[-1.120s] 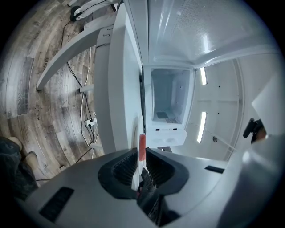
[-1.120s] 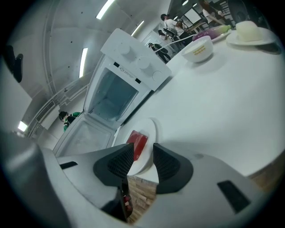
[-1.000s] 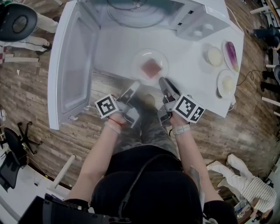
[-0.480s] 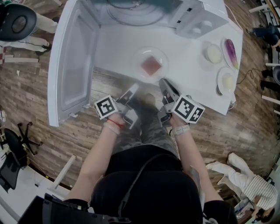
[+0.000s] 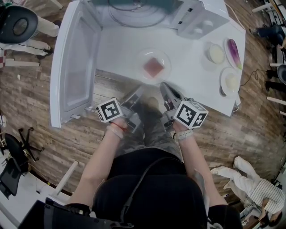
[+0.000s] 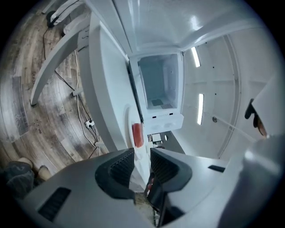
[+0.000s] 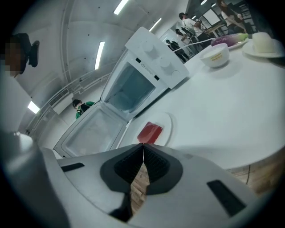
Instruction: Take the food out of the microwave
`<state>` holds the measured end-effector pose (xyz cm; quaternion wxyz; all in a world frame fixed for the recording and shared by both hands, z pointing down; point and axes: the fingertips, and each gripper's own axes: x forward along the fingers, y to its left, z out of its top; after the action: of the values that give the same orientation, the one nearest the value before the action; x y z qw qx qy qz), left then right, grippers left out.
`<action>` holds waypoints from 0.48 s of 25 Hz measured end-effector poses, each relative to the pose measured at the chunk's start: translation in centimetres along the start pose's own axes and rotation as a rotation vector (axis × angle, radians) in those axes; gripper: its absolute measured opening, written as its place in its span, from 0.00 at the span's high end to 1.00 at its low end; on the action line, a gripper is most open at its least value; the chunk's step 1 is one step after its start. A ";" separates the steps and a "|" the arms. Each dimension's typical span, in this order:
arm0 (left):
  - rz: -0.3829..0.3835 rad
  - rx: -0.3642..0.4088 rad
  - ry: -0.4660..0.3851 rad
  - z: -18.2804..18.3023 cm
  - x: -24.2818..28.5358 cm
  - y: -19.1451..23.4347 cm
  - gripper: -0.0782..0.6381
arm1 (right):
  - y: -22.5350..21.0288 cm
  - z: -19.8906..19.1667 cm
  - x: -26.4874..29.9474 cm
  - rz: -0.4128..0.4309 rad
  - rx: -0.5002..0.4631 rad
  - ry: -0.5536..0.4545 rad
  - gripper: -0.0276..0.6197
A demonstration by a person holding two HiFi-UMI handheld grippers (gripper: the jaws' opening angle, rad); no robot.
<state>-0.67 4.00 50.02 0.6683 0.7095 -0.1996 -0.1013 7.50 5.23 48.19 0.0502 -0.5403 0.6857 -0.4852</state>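
White worktop [image 5: 196,62] carries a clear plate [image 5: 166,59] with a red slab of food [image 5: 153,67] on it, just in front of the open microwave [image 5: 134,11]. The microwave's door [image 5: 73,67] stands wide at the left. Both grippers hover off the worktop's near edge, clear of the plate. Left gripper [image 6: 141,162] has just been opening and its jaws are apart and empty. Right gripper [image 7: 143,153] has just been closing and its jaws meet on nothing.

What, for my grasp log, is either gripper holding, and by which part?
Nothing. The left gripper has just opened its jaws, empty; the right gripper is shut on nothing. The plate lies free.
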 end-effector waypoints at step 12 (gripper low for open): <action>-0.017 0.394 0.084 -0.1 0.1 -3.8 0.88 | 3.0 0.4 -1.5 0.093 -0.200 -0.017 0.93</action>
<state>0.05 4.09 46.25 0.5234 0.8318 -0.1815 -0.0361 6.30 5.96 45.17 0.0243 -0.5145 0.7545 -0.4066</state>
